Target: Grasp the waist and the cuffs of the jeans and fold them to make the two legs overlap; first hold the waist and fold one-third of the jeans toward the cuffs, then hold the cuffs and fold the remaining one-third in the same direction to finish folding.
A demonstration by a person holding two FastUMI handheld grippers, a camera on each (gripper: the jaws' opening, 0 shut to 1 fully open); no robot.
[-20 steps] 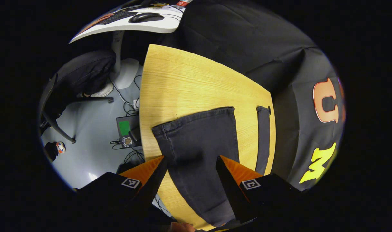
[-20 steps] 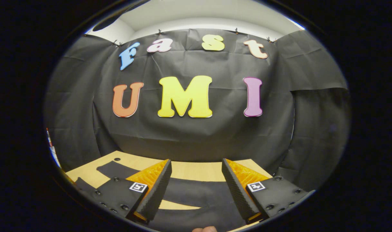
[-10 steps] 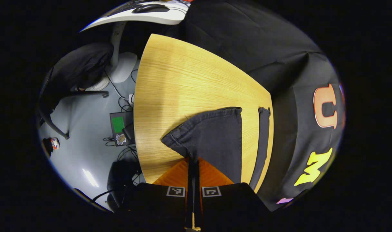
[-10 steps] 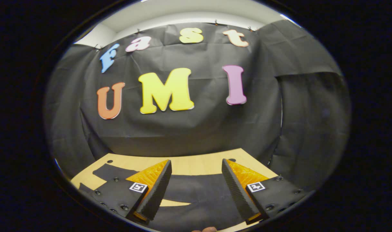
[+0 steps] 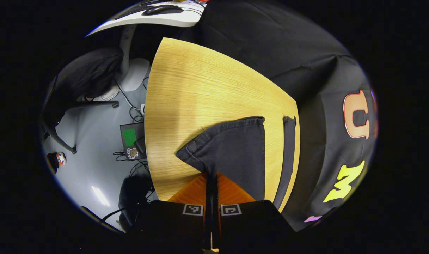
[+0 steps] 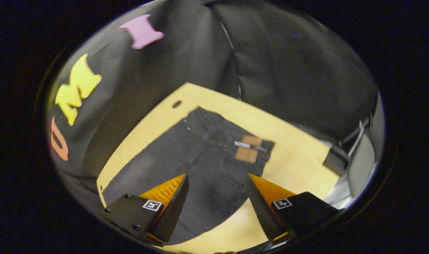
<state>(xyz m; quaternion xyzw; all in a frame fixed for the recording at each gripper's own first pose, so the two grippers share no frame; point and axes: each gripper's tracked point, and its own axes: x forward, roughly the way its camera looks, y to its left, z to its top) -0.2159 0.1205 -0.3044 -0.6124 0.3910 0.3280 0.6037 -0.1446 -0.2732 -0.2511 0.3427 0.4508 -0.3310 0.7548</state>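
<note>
Black jeans (image 5: 235, 148) cuff edge in closed left tongs (image 5: 211, 180)

The left gripper (image 5: 211, 180) has its jaws closed together on a pinched fold of dark jeans (image 5: 232, 148), near one cuff. That leg lies on a light wooden tabletop (image 5: 200, 91) with its hemmed cuff pulled askew, and the other leg lies as a narrow strip along the tabletop's edge by the black cloth wall. Past the opposite edge, a grey floor (image 5: 94, 141) holds cables and a chair base.
</note>
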